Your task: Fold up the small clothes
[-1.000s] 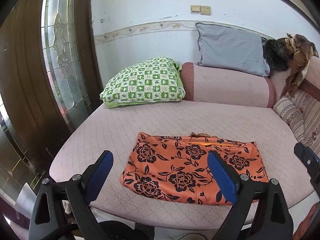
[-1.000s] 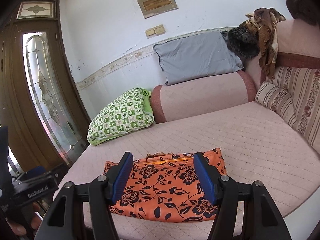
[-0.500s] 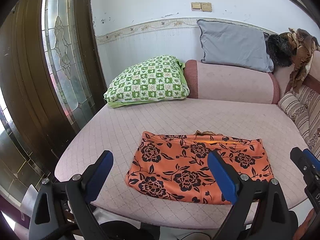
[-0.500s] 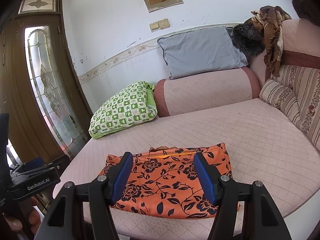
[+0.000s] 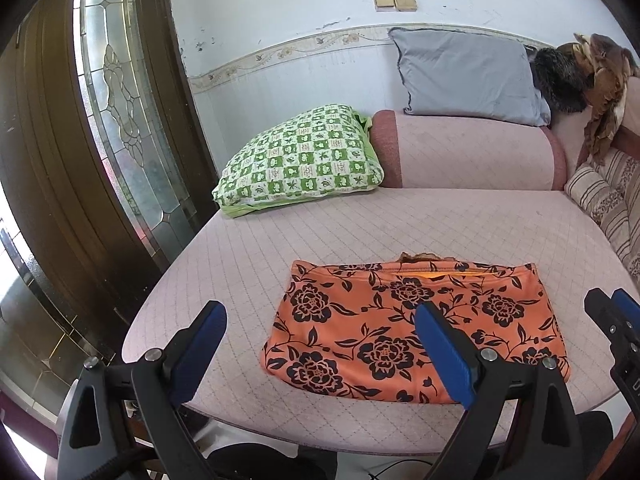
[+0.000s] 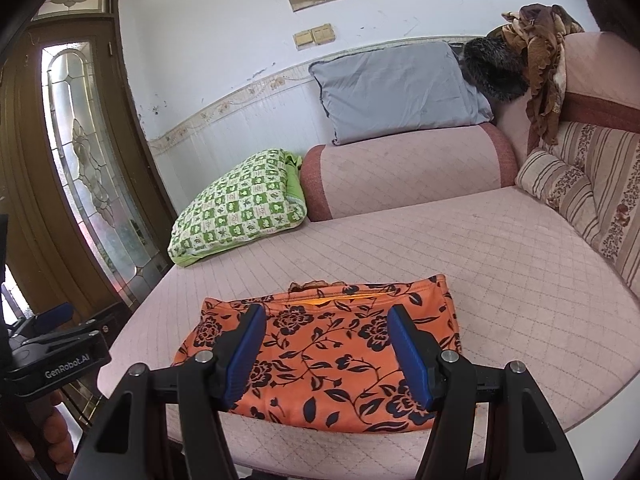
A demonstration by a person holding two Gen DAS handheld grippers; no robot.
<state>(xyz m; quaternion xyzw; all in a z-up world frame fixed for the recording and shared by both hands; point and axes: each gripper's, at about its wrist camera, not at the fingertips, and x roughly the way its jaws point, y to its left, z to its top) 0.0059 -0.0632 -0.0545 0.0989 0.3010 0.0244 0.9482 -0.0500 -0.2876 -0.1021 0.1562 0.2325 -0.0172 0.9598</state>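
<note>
**Folded cloth on sofa seat, both claws released**

Cloth (image 5: 416, 336): orange with black flower print, lying flat on the pink quilted seat (image 5: 400, 220), close to the front edge. Shape roughly rectangular. Far edge shows a waistband-like seam with a slit of brighter orange inside; a small brown scrap pokes out behind it. In the right wrist view the cloth (image 6: 320, 360) sits straight ahead, centred between the fingers.

Left gripper (image 5: 320, 344): jaws spread wide, nothing between them. Left finger hangs over bare seat beside the cloth; right finger overlaps the cloth's near right part in view. Contact with the fabric cannot be told.

Right gripper (image 6: 326, 350): jaws apart, narrower gap than the left, nothing held. Both blue pads (image 6: 408, 356) overlap the cloth in view; whether they touch it cannot be told. Its tip also shows at the right edge of the left wrist view.

Surroundings: green checked pillow (image 5: 300, 160) at the seat's far left corner, leaning on the pink bolster (image 5: 472, 152). Grey cushion (image 5: 468, 76) stands on the bolster against the wall. Striped cushion (image 6: 560, 184) at the right. Brown scarf (image 6: 540, 40) draped over the backrest, dark furry item beside it. Wooden door (image 5: 120, 120) with leaded glass to the left.
</note>
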